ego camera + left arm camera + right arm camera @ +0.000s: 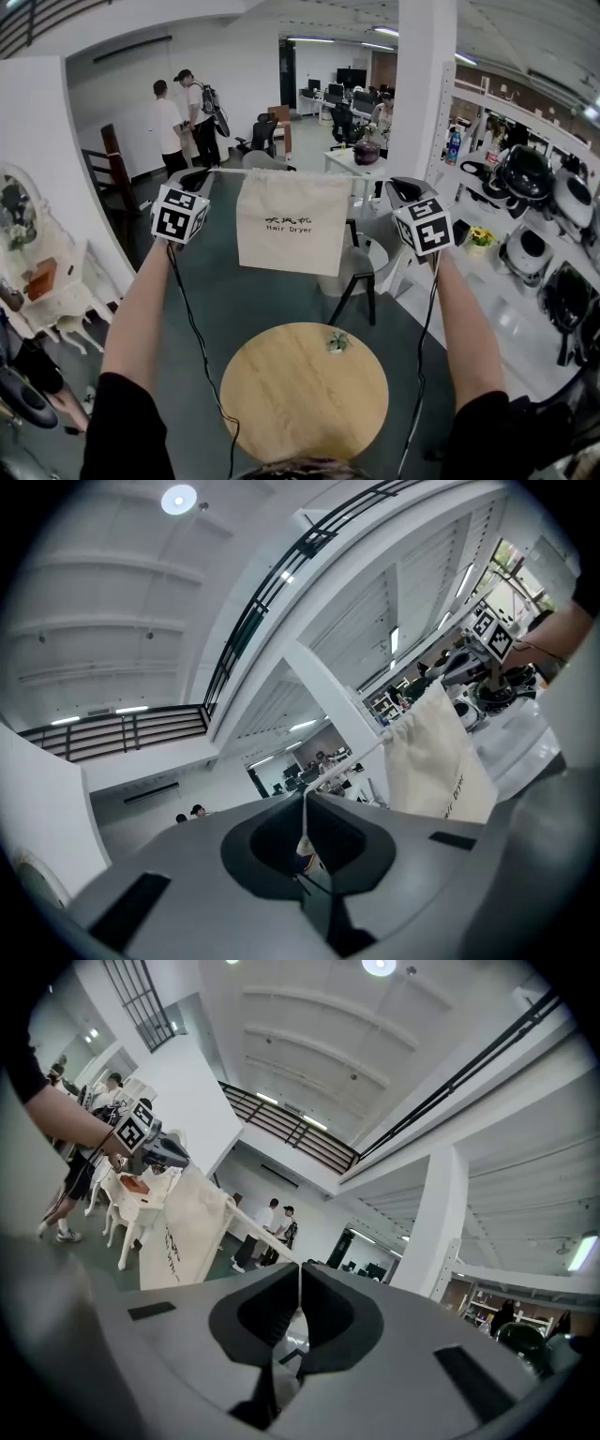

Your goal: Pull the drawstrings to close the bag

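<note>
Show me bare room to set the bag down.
The round table is bare across its middle and near side; only a small item sits at its far edge. The shelves on the right are crowded.

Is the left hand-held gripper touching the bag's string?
Touching. The left gripper view shows the drawstring running into the shut jaws of the left hand-held gripper, pinched between them.

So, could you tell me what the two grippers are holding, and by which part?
The cloth bag hangs between them: the left gripper is shut on its left drawstring, the right gripper on its right drawstring.
</note>
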A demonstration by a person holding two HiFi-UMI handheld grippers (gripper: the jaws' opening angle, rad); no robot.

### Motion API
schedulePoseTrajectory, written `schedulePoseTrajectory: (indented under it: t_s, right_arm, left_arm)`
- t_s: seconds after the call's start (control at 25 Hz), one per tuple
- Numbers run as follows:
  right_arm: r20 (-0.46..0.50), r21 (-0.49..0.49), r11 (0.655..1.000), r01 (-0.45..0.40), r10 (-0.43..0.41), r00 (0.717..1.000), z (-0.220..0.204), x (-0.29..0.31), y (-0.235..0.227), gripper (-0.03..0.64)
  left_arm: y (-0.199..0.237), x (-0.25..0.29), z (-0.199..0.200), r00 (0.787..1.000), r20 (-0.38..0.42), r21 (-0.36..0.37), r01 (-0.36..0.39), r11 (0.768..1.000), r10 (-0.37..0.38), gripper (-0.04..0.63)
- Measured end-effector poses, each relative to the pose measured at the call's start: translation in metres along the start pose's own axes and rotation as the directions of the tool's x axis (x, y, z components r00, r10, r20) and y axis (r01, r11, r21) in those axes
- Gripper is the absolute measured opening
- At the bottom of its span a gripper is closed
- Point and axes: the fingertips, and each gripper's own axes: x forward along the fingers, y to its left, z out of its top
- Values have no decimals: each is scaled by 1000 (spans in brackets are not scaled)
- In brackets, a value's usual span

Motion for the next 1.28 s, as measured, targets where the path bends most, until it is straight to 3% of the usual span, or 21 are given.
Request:
schedulePoseTrajectory:
  t_s: [0.68,1.28]
  right_arm:
    - [6,137,990,-4,3,1000,-7,6,-8,5]
    - [7,183,983,-15,14,1000,-13,1,-16,5]
  left_arm:
    - [15,1,-10,999,-20,-78,-49,996,47,21]
    - [24,-2,-12,998,-26,-116,-53,992,51,21]
